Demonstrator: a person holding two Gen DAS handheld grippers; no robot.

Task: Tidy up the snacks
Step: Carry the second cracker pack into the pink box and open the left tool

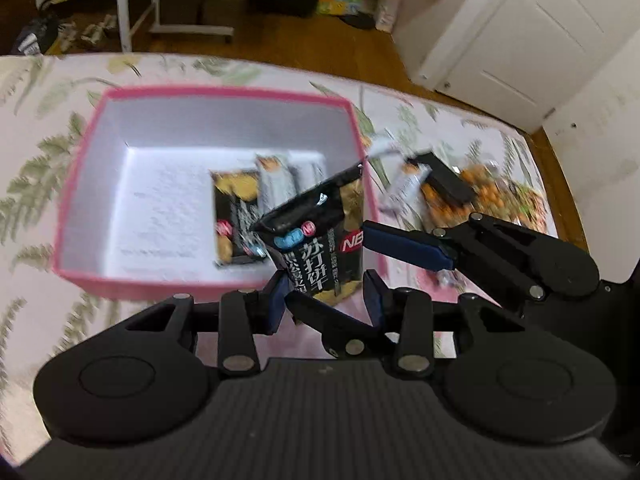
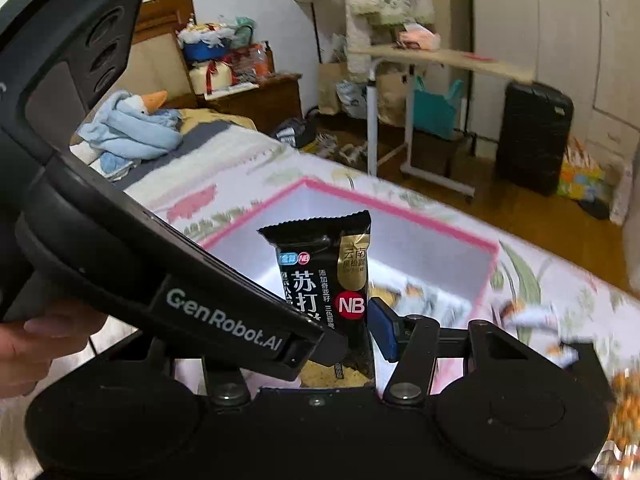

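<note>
The left gripper (image 1: 325,300) reaches forward, low over the near edge of a pink box (image 1: 224,92). Its blue pads sit on each side of the bottom of a black cracker packet (image 1: 320,256). It is hard to tell if they press on it. The right gripper (image 2: 340,332) comes in from the right side. Its jaws pinch the packet from both sides. One of its fingers is hidden behind the left gripper's body in the right wrist view. A bare hand (image 2: 36,344) holds the left gripper's handle.

The packet stands up on its short end, with its long side going up and down. Its crimped top points up and leans a bit to the right. The printed front faces both cameras.

More packets (image 1: 256,200) lie flat inside the box, at its right side. The box sits on a flowery bed cover (image 1: 40,184). Loose snacks (image 1: 440,188) lie on the cover, just to the right of the box. Behind are a wood floor (image 1: 320,48), a white door (image 1: 520,40), a black suitcase (image 2: 534,136) and a small rolling table (image 2: 440,60).
</note>
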